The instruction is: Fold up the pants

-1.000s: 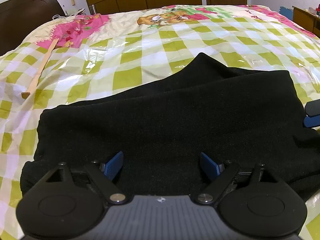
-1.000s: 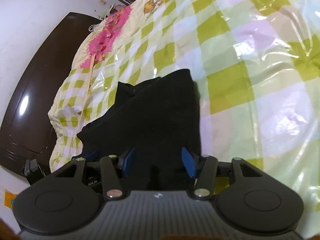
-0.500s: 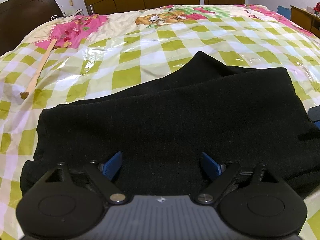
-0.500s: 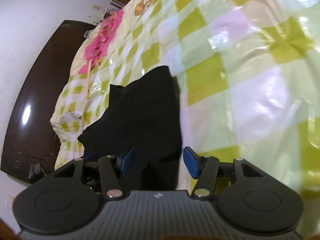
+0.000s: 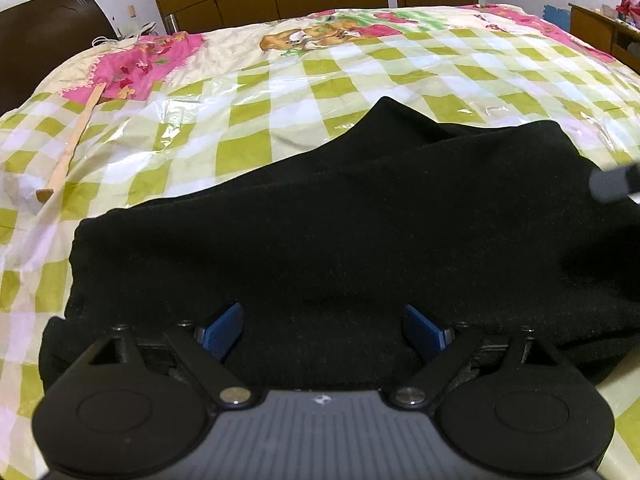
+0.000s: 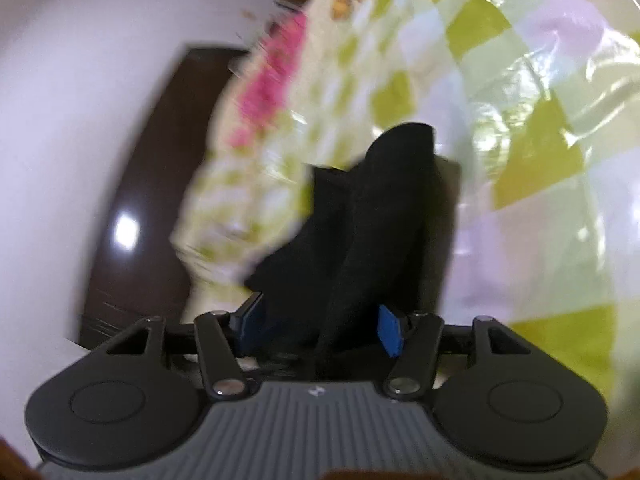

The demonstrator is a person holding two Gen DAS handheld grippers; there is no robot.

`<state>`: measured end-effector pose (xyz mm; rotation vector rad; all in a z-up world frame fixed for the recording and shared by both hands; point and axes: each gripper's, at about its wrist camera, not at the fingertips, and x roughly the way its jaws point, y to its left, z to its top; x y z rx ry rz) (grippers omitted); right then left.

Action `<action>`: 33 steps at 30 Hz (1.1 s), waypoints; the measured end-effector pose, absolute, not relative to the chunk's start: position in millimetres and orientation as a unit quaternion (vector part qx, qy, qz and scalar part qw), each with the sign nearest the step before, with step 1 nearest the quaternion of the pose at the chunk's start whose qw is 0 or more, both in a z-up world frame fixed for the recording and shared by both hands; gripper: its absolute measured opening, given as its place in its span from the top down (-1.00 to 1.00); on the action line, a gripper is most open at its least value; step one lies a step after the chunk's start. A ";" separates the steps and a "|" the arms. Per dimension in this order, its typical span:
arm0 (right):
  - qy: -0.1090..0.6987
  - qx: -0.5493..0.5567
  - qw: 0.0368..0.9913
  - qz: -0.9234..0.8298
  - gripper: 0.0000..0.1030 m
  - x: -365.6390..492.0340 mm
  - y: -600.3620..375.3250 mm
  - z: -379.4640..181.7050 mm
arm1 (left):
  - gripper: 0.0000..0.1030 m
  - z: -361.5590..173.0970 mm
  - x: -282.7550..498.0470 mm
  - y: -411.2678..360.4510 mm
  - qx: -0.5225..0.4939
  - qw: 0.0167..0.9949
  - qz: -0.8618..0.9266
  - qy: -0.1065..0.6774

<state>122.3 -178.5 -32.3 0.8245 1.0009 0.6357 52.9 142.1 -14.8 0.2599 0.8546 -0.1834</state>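
Checked green-and-white cover, glossy plastic over it: the bed (image 5: 256, 112), largest item. On it we list the pants (image 5: 340, 232), black knit, folded into a broad layered band; its long axis runs left to right across the left view, one corner peaking toward the far side. A wooden stick (image 5: 72, 140) lies well apart at the left. Our left gripper (image 5: 324, 328) hangs over the near edge, fingers apart, unmoved since a second ago. Our right gripper (image 6: 318, 330) has swung toward the band's end; its fingers are opening with cloth between them, which we read as a release after a fold.
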 end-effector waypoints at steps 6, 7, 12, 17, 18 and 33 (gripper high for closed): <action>0.469 0.391 0.743 0.273 -0.17 105.5 -204.7 -45.8 | -0.97 -16.9 53.0 143.7 0.129 0.899 -0.098 0.407; 0.464 0.402 0.738 0.280 -0.18 108.0 -202.8 -47.5 | -0.99 -16.9 54.1 144.0 0.130 0.899 -0.099 0.407; 0.454 0.426 0.712 0.324 -0.30 137.8 -157.5 -52.3 | -0.98 -17.6 56.2 144.3 0.138 0.897 -0.090 0.410; 0.442 0.517 0.670 0.297 0.61 136.5 -191.1 -54.7 | -0.94 -15.3 53.6 134.3 0.121 0.895 -0.108 0.415; 0.435 0.520 0.674 0.292 0.72 132.5 -203.2 -48.8 | -0.90 -16.2 53.2 125.8 0.127 0.892 -0.116 0.418; 0.457 0.398 0.746 0.278 -0.14 126.9 -265.6 -30.1 | -0.92 -15.6 50.1 80.9 0.156 0.883 -0.161 0.412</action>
